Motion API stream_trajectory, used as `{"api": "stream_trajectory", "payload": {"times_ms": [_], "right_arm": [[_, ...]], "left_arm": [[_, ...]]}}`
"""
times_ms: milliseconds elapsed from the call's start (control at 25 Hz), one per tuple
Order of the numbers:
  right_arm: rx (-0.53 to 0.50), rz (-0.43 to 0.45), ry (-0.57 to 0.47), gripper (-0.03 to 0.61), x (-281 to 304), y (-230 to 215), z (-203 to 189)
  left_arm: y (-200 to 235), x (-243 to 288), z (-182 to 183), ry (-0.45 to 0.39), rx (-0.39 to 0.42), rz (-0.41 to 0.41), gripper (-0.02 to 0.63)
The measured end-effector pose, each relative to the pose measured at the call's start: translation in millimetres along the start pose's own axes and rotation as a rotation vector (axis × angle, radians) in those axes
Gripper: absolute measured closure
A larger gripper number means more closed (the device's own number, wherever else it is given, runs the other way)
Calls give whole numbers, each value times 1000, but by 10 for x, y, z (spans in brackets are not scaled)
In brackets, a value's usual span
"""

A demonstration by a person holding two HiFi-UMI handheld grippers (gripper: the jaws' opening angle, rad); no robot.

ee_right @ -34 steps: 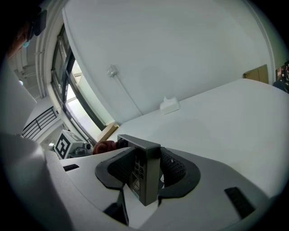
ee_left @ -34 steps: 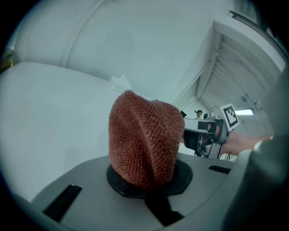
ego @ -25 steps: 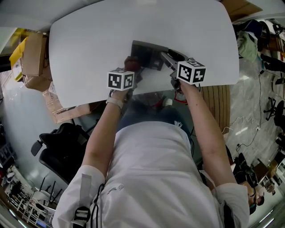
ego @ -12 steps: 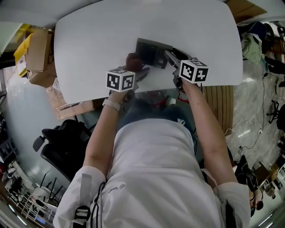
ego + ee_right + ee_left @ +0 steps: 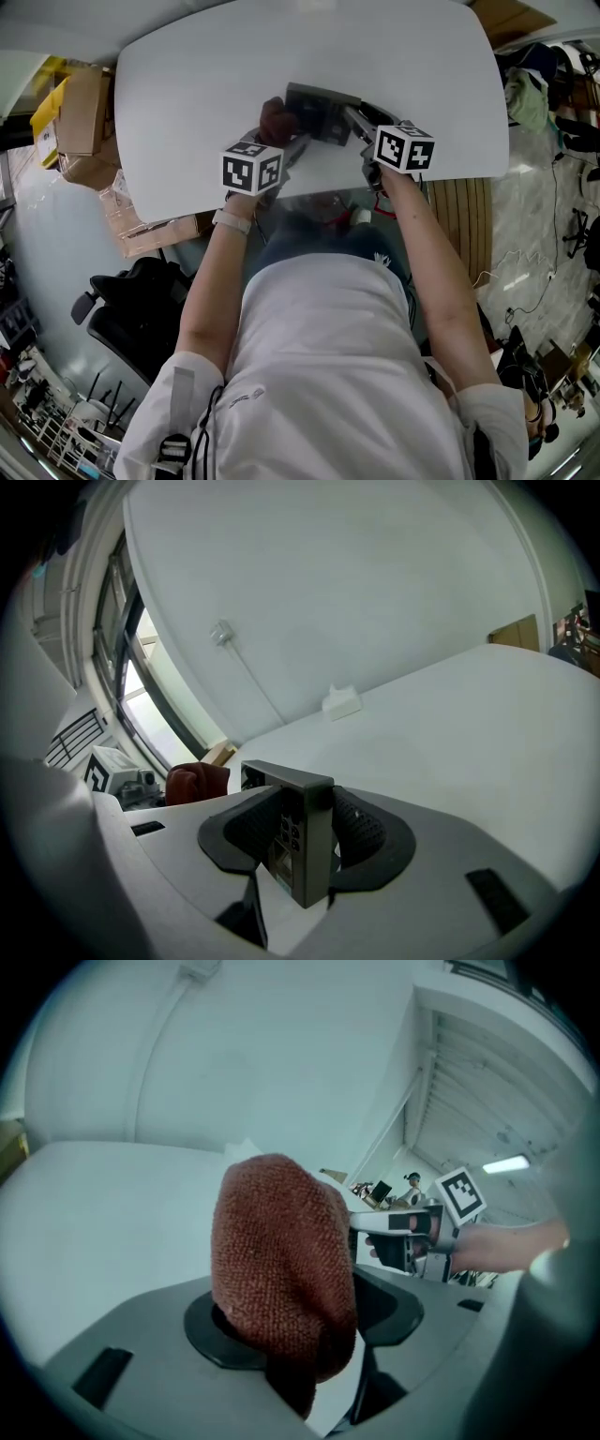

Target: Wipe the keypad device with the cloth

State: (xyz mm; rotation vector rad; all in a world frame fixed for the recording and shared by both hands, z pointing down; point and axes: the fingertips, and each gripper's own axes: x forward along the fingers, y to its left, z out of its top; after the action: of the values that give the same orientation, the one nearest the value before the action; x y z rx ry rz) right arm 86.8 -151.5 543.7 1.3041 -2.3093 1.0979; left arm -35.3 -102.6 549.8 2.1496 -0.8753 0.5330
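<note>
Right gripper (image 5: pixel 306 834) clamped on the upright keypad device (image 5: pixel 314 855); left gripper (image 5: pixel 305 1321) jaws opening with the cloth (image 5: pixel 281 1260) between them, so wiping appears finished or paused

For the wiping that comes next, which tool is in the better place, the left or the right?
Left. The cloth sits between the left tool's jaws, beside the keypad device, though those jaws are opening and may need to close again. The right tool is clamped on the keypad device, steadying it.
</note>
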Motion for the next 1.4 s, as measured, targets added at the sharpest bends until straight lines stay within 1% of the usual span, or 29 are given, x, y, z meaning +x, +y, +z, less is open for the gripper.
{"api": "stream_trajectory", "payload": {"times_ms": [120, 200, 320, 480, 520, 600, 640, 680, 720, 800, 960, 1120, 1280, 1400], "right_arm": [[2, -3, -4, 403, -9, -7, 7], [3, -3, -6, 403, -11, -15, 8], [4, -5, -7, 403, -8, -15, 0], [2, -5, -8, 403, -6, -13, 1], [1, -5, -8, 403, -5, -13, 2], [1, -6, -8, 403, -5, -15, 1], [1, -6, -8, 403, -7, -16, 1], [2, -6, -9, 403, -9, -16, 0], [2, -7, -9, 403, -11, -14, -1], [3, -9, -9, 405, -11, -13, -1], [0, -12, -4, 405, 2, -5, -12], [-3, -13, 0, 405, -4, -7, -15], [-2, -11, -1, 405, -14, -12, -18], [-4, -9, 5, 407, -8, -3, -18]], "left_arm": [[160, -8, -29, 43, 106, 120, 362], [244, 13, -73, 67, 157, 165, 362], [320, 32, -135, 67, 158, 168, 360], [341, -7, -96, 8, 126, 162, 362], [345, -26, -69, -3, 125, 170, 362], [343, -72, 13, -26, 147, 197, 362], [328, -94, 65, -39, 165, 207, 375], [305, -108, 116, -49, 181, 209, 455], [278, -109, 162, -55, 191, 203, 528], [226, -67, 244, -58, 184, 176, 540], [172, 46, 380, -53, 138, 136, 548], [27, 146, 453, -37, 37, 35, 560], [-161, 317, 360, 38, -59, -100, 565], [-198, 434, 261, 85, -134, -157, 565]]}}
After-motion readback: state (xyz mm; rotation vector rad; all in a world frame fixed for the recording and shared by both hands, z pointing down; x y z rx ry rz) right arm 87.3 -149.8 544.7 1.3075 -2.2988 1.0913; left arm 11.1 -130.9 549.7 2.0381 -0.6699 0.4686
